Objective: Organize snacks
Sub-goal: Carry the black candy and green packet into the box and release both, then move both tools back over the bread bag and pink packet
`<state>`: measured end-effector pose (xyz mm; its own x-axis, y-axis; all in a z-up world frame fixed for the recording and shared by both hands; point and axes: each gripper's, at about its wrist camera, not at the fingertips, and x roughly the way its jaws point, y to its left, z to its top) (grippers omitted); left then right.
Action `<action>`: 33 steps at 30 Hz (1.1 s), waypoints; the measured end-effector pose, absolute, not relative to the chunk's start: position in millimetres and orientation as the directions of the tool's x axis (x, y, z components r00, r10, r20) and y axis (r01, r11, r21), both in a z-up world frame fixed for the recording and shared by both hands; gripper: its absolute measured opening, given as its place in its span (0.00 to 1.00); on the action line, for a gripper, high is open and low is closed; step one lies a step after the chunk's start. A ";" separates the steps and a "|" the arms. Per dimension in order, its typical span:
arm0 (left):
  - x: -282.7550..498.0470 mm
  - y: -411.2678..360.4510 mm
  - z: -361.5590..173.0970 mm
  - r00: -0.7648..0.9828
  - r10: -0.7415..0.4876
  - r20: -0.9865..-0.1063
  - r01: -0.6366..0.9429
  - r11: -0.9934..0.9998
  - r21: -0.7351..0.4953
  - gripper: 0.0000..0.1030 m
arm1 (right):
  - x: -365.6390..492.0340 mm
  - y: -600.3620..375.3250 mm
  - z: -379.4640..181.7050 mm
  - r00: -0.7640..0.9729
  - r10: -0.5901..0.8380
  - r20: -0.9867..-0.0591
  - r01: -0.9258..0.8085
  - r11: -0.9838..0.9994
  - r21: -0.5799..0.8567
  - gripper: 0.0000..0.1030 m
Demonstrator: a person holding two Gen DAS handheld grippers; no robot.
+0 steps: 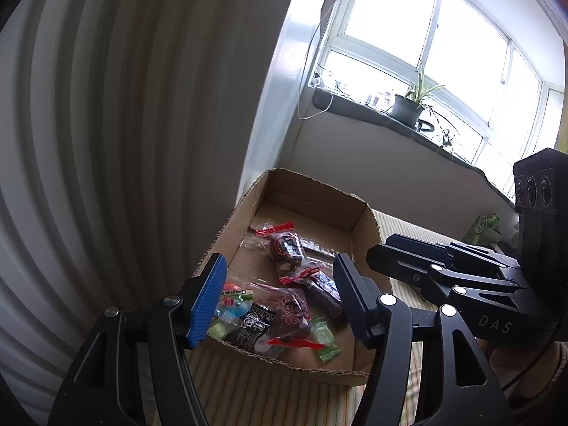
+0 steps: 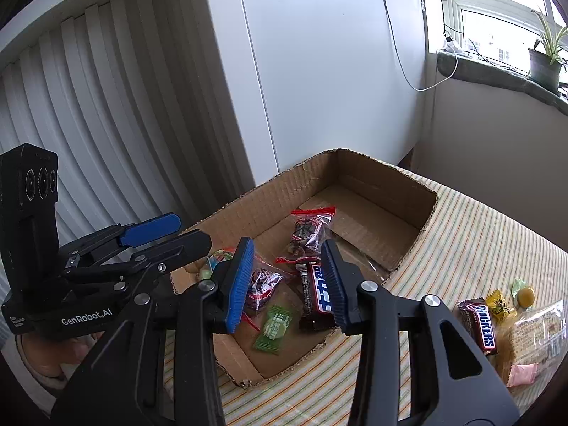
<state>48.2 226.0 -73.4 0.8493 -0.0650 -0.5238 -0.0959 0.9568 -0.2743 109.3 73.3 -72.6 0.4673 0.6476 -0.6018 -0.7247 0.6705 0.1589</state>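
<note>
the left gripper [image 1: 280, 305] hangs over the near end of the cardboard box [image 2: 255, 209], its fingers spread and pinching nothing; the wrappers seen between them lie on the box floor below. the right gripper [image 2: 289, 285] hovers over the same near end, fingers parted with nothing pressed between them, one blue pad [image 2: 241, 284] on either side of the snacks underneath.

inside the box, nearest its torn front wall, lies a green wrapped candy [image 2: 275, 328]. just behind it sits a dark chocolate bar with blue lettering [image 2: 316, 294], beside a clear packet with red edges [image 2: 262, 284]. at the box's near left corner a small colourful packet [image 1: 232, 300] and a black sachet [image 1: 250, 328] rest close together. farther in, toward the middle of the box, another clear red-topped packet [image 2: 309, 229] lies alone; the far end of the box is bare cardboard.

outside the box, to its right on the striped table [image 2: 468, 227], wait a snickers bar [image 2: 479, 325], a yellow candy [image 2: 498, 303], a pink sweet [image 2: 522, 372] and a clear bag of biscuits [image 2: 536, 337]. beyond the box stands a potted plant [image 1: 408, 104] on the windowsill.
</note>
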 end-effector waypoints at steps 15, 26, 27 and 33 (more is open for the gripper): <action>43.3 223.1 -62.7 0.853 -0.031 -0.521 -0.123 0.958 -0.258 0.60 | 105.9 51.9 -70.2 0.473 0.667 -0.576 -0.719 0.670 0.185 0.40; 67.8 149.9 -52.0 0.839 -0.075 -0.539 -0.030 0.983 -0.183 0.60 | 120.8 -48.8 -71.2 0.553 0.643 -0.530 -0.619 0.743 0.255 0.40; 71.3 139.7 -51.5 0.837 -0.083 -0.541 -0.016 0.984 -0.176 0.60 | 122.2 -63.2 -71.5 0.566 0.634 -0.527 -0.603 0.754 0.261 0.40; 89.7 65.7 -49.6 0.815 -0.167 -0.555 0.099 0.984 -0.150 0.60 | 127.3 -158.9 -72.7 0.656 0.551 -0.516 -0.475 0.832 0.286 0.40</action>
